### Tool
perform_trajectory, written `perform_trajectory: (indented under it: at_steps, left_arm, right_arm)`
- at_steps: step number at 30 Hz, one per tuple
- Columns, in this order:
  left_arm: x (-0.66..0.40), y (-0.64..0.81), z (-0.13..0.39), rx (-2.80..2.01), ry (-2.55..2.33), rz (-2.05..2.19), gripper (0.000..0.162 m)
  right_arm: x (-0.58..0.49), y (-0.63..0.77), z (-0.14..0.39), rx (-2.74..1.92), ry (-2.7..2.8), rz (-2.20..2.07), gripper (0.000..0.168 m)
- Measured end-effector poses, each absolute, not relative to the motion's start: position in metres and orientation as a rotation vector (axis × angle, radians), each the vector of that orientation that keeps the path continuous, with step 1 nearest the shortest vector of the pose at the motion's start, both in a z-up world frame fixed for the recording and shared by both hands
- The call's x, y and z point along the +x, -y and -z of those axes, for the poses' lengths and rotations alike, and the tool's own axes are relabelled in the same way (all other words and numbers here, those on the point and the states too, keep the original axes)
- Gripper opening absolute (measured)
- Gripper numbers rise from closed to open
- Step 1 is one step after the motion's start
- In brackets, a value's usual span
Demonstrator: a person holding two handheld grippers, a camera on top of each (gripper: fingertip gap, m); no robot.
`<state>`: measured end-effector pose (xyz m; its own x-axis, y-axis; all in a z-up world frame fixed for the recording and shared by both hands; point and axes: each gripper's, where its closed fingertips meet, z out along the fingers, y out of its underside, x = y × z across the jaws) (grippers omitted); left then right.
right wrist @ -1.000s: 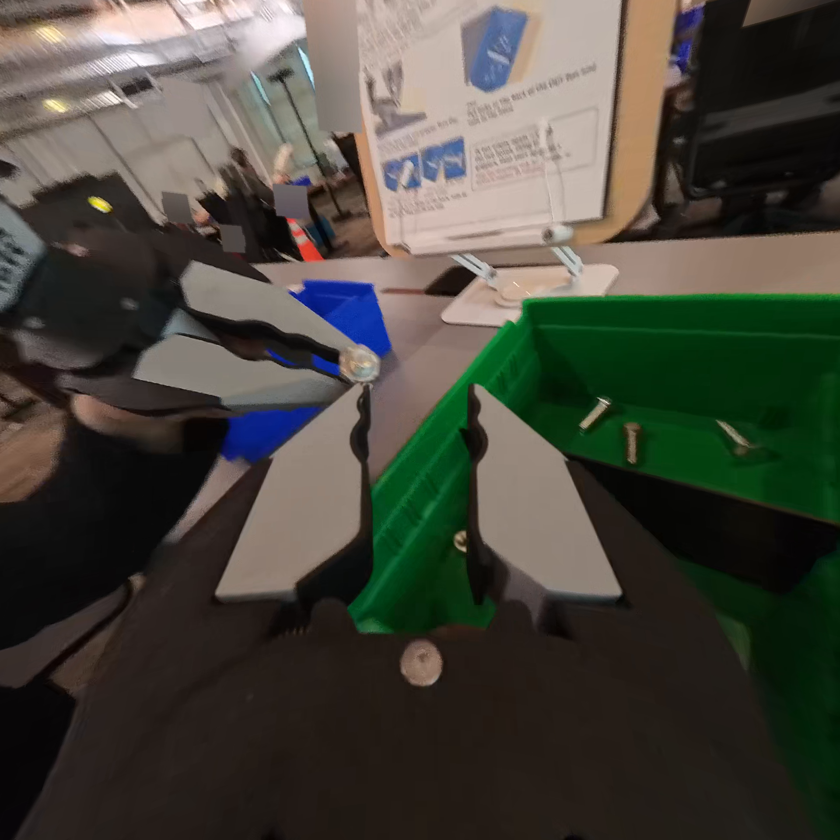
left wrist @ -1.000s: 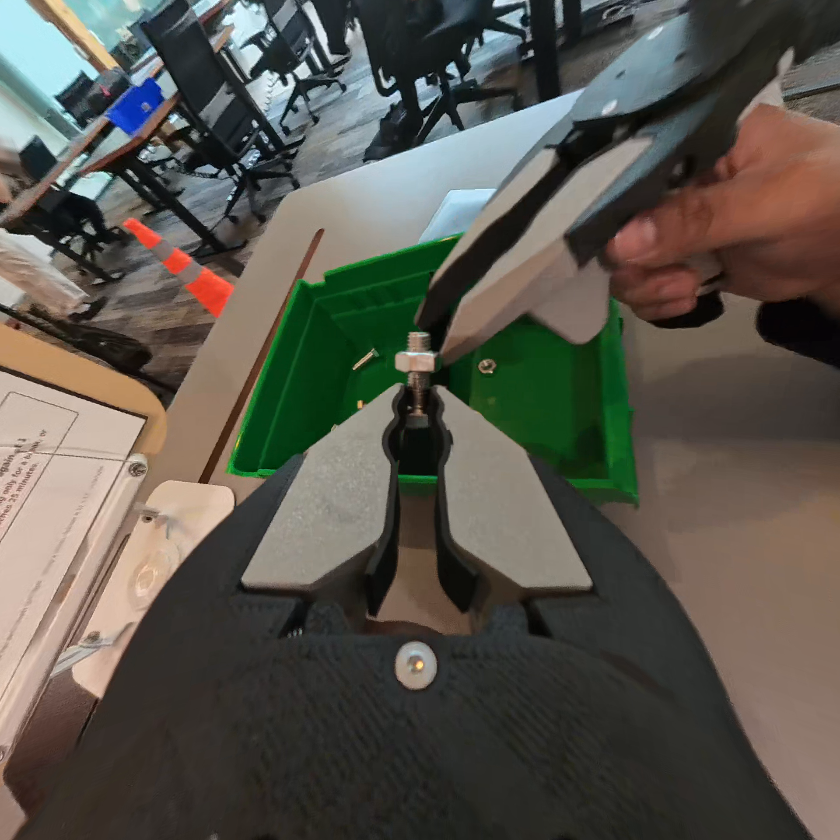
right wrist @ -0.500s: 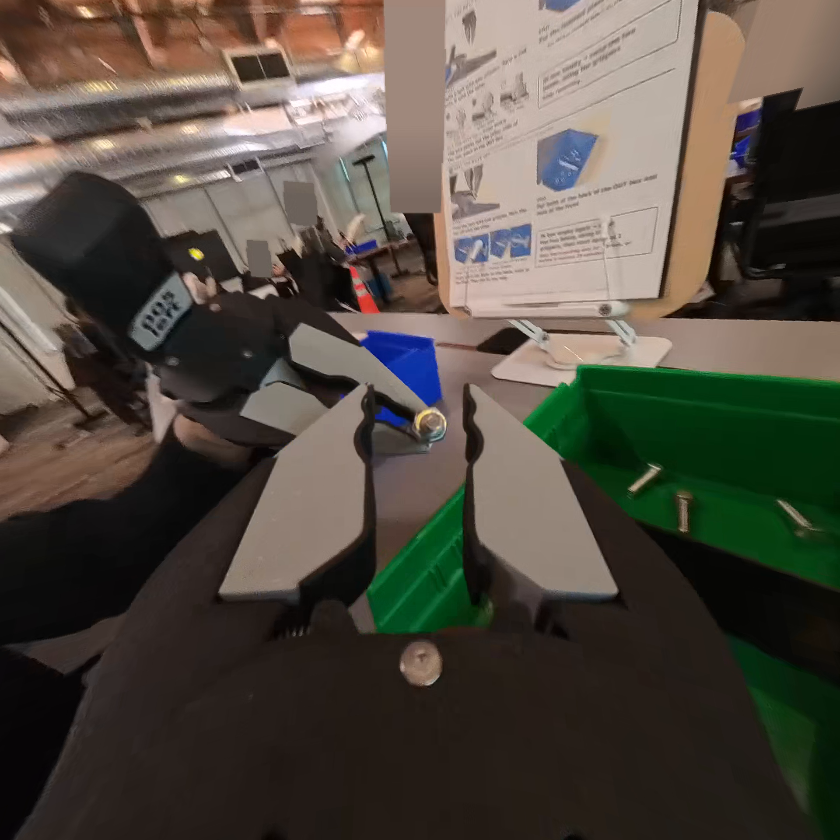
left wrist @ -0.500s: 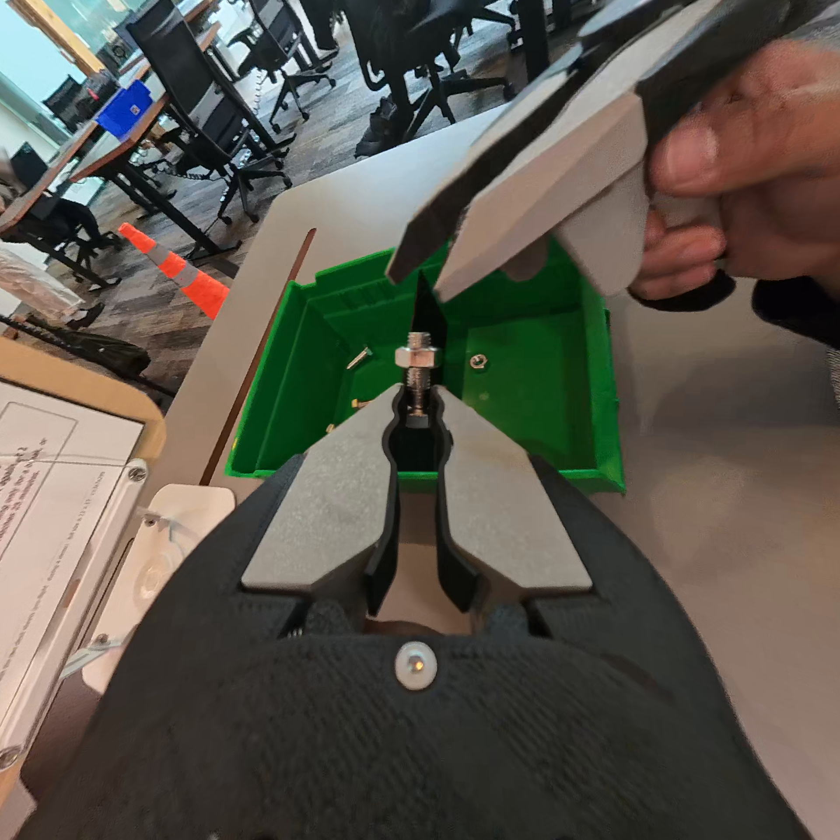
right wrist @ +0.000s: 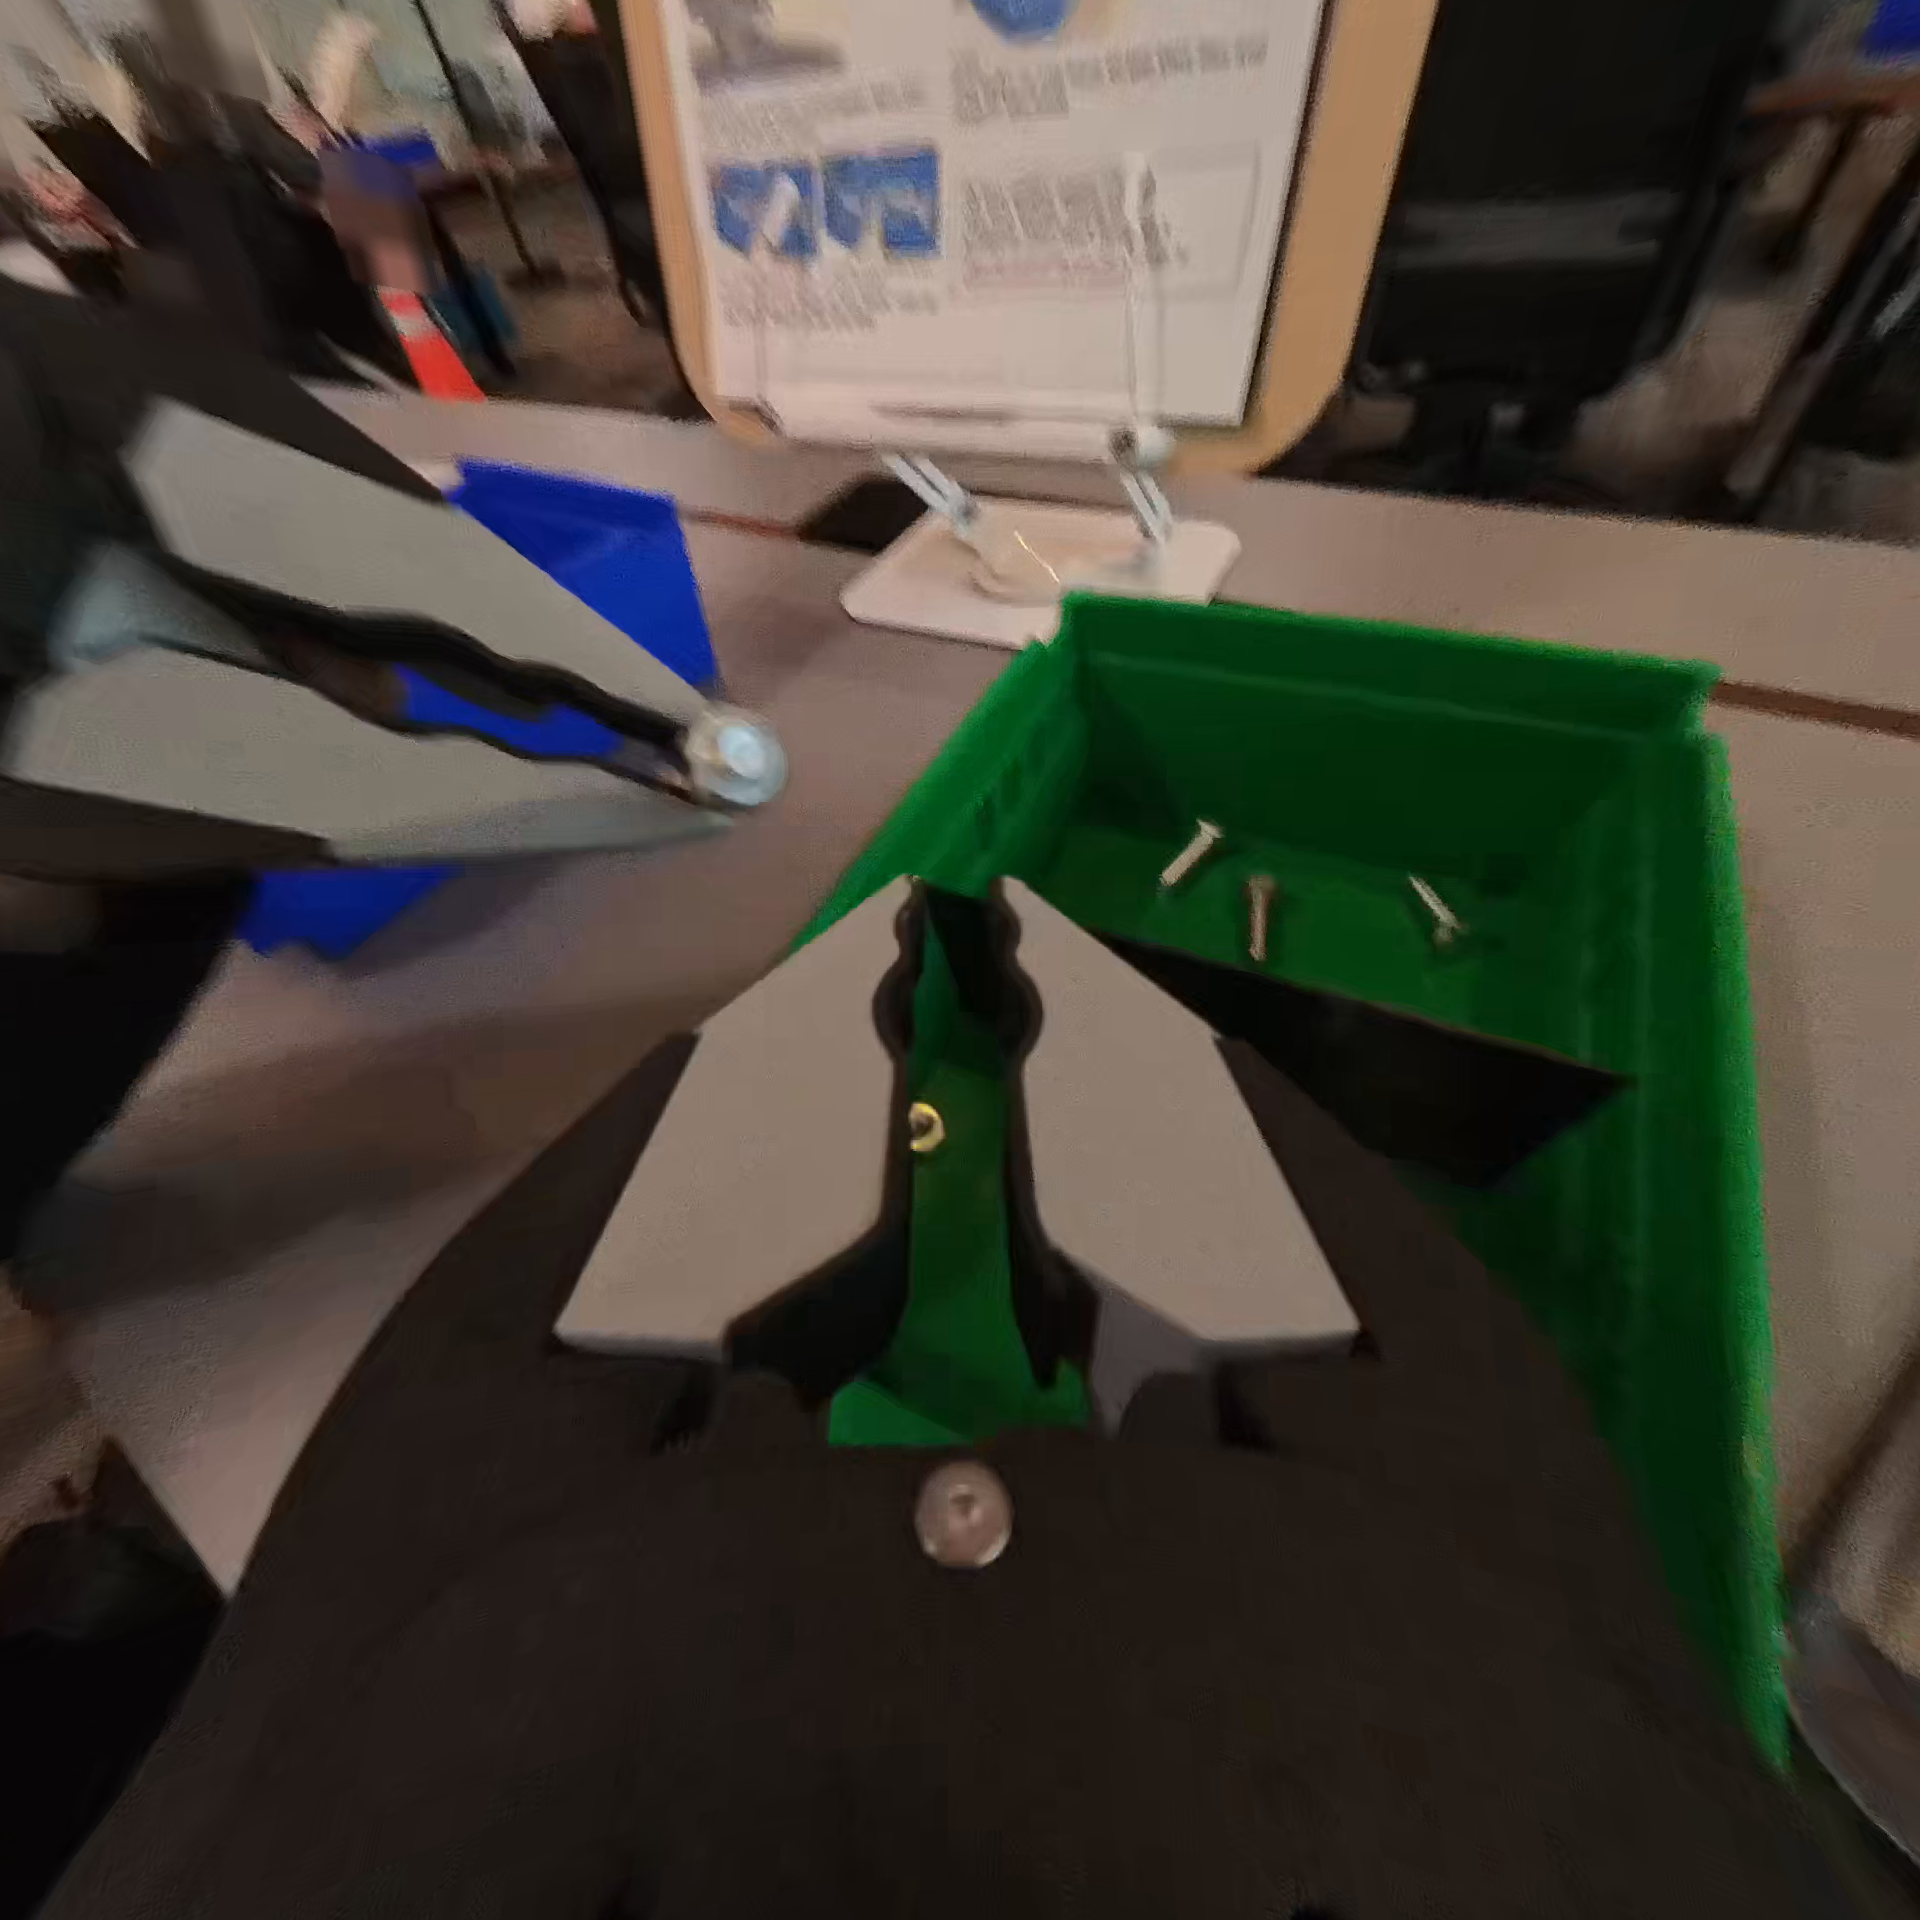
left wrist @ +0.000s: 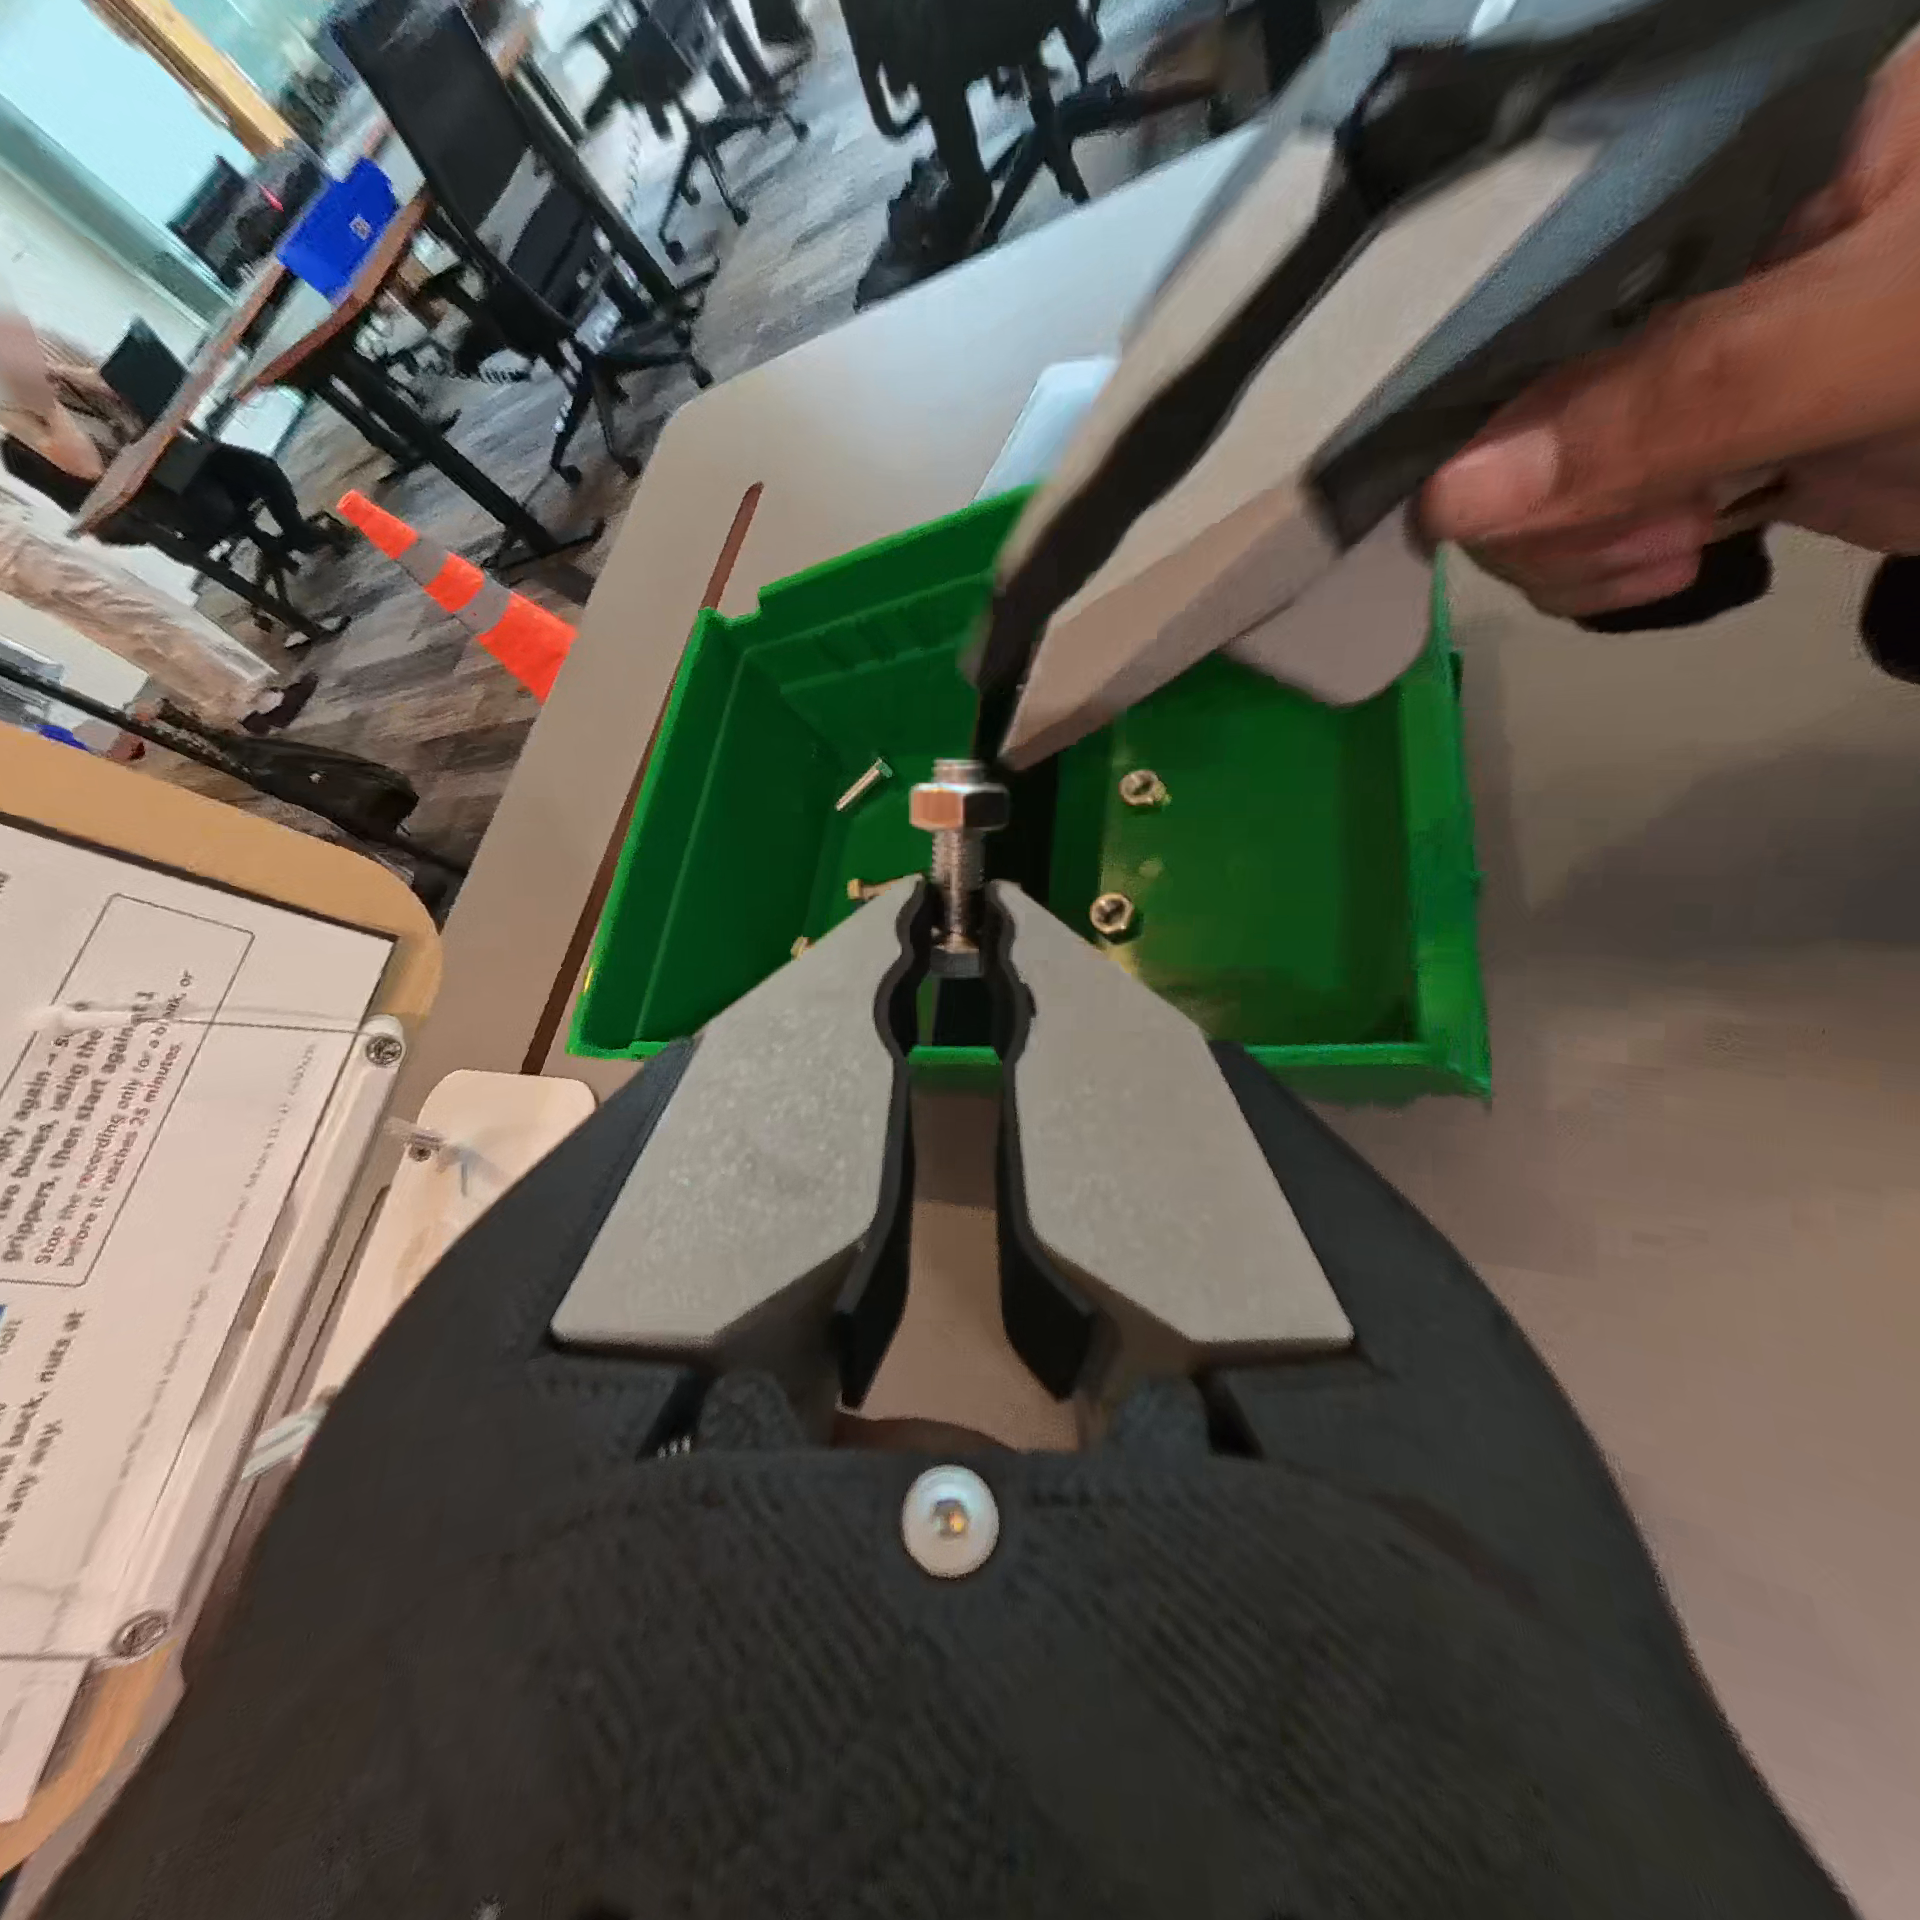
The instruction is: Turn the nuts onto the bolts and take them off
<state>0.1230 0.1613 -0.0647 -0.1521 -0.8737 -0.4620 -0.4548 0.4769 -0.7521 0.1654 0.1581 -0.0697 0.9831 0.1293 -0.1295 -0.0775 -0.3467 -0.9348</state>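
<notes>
Nut (left wrist: 958,807) sitting high on bolt (left wrist: 954,883), held upright over green bin (left wrist: 717,831).

Bolt clamped by its lower end in left gripper (left wrist: 954,940). Right gripper (right wrist: 958,914) just above and beside the nut, tilted down from the right, jaws slightly apart and empty. Judged mid-turning; next calls for closing squarely on the nut's flats and twisting.

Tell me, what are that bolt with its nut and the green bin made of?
The bolt and nut: probably steel, bright silvery, with glinting threads and facets. The green bin: apparently moulded plastic, uniformly coloured, slightly glossy, with ribbed walls.
</notes>
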Motion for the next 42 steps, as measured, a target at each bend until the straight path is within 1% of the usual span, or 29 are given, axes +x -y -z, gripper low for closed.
perform_trajectory:
  at_steps: [1,2,3,6,8,10,11,13,16,17,19,20,21,22,24,26,28,29,30,31,32,33,34,35,38,39,40,41,42]
  left_arm:
    - [0.123,-0.159,0.063,-1.142,-1.779,0.610,0.006]
    - [0.122,-0.158,0.061,-1.151,-1.775,0.643,0.006]
    - [0.122,-0.160,0.060,-1.148,-1.770,0.627,0.006]
    - [0.124,-0.158,0.065,-1.138,-1.787,0.599,0.006]
    - [0.127,-0.156,0.067,-1.127,-1.794,0.584,0.006]
    - [0.127,-0.156,0.066,-1.124,-1.788,0.574,0.006]
    - [0.126,-0.157,0.065,-1.126,-1.786,0.584,0.006]
    - [0.124,-0.161,0.063,-1.138,-1.777,0.598,0.006]
    - [0.124,-0.163,0.065,-1.140,-1.782,0.576,0.006]
    - [0.125,-0.161,0.067,-1.137,-1.789,0.572,0.006]
    - [0.128,-0.157,0.071,-1.126,-1.804,0.567,0.006]
    - [0.129,-0.156,0.073,-1.125,-1.810,0.553,0.006]
    - [0.129,-0.161,0.077,-1.132,-1.814,0.512,0.006]
    - [0.130,-0.167,0.080,-1.134,-1.806,0.472,0.006]
    - [0.131,-0.167,0.083,-1.165,-1.811,0.543,0.006]
    - [0.131,-0.170,0.083,-1.166,-1.802,0.529,0.006]
    - [0.132,-0.166,0.081,-1.156,-1.806,0.539,0.006]
    - [0.132,-0.164,0.080,-1.150,-1.810,0.539,0.006]
    - [0.131,-0.164,0.080,-1.144,-1.811,0.529,0.006]
    - [0.130,-0.165,0.079,-1.143,-1.808,0.515,0.006]
    - [0.129,-0.168,0.079,-1.149,-1.805,0.495,0.006]
    - [0.128,-0.169,0.077,-1.147,-1.796,0.509,0.006]
    - [0.128,-0.168,0.075,-1.156,-1.791,0.535,0.006]
    - [0.127,-0.169,0.074,-1.157,-1.788,0.539,0.006]
    - [0.127,-0.169,0.075,-1.147,-1.795,0.514,0.006]
    - [0.128,-0.167,0.076,-1.144,-1.801,0.518,0.006]
    - [0.128,-0.166,0.077,-1.140,-1.805,0.514,0.006]
    - [0.129,-0.166,0.077,-1.138,-1.807,0.506,0.006]
    - [0.129,-0.167,0.079,-1.141,-1.807,0.488,0.006]
  right_arm:
    - [0.178,-0.158,0.082,-1.976,0.011,-0.142,0.014]
    - [0.183,-0.158,0.082,-1.972,-0.009,-0.132,0.030]
    - [0.174,-0.158,0.069,-1.908,0.008,-0.200,0.028]
    - [0.132,-0.150,0.020,-1.664,0.119,-0.404,0.032]
    - [0.129,-0.155,0.031,-1.734,0.140,-0.345,0.029]
    - [0.151,-0.161,0.066,-1.917,0.086,-0.193,0.025]
    - [0.166,-0.161,0.081,-1.990,0.039,-0.134,0.015]
    - [0.182,-0.160,0.085,-1.993,-0.010,-0.096,0.022]
    - [0.135,-0.154,0.034,-1.741,0.129,-0.371,0.024]
    - [0.126,-0.151,0.024,-1.692,0.160,-0.401,0.024]
    - [0.128,-0.155,0.027,-1.702,0.169,-0.340,0.022]
    - [0.140,-0.161,0.044,-1.787,0.131,-0.267,0.021]
    - [0.150,-0.164,0.057,-1.847,0.071,-0.252,0.038]
    - [0.160,-0.163,0.075,-1.948,0.024,-0.261,0.009]
    - [0.182,-0.162,0.088,-1.998,-0.011,-0.145,0.024]
    - [0.164,-0.160,0.063,-1.876,0.041,-0.253,0.021]
    - [0.136,-0.156,0.032,-1.717,0.112,-0.394,0.022]
    - [0.133,-0.157,0.030,-1.703,0.124,-0.390,0.021]
    - [0.138,-0.162,0.040,-1.756,0.112,-0.333,0.018]
    - [0.146,-0.165,0.060,-1.854,0.100,-0.271,0.029]
    - [0.159,-0.166,0.082,-1.975,0.050,-0.219,0.011]
    - [0.173,-0.164,0.100,-2.067,0.019,-0.143,0.000]
    - [0.182,-0.165,0.105,-2.082,-0.003,-0.095,0.013]
    - [0.176,-0.166,0.096,-2.035,0.012,-0.138,0.016]
    - [0.132,-0.159,0.032,-1.715,0.119,-0.361,0.018]
    - [0.125,-0.157,0.024,-1.677,0.141,-0.356,0.016]
    - [0.124,-0.159,0.029,-1.707,0.151,-0.314,0.012]
    - [0.132,-0.165,0.046,-1.795,0.137,-0.236,0.007]
    - [0.144,-0.169,0.066,-1.891,0.106,-0.166,0.023]
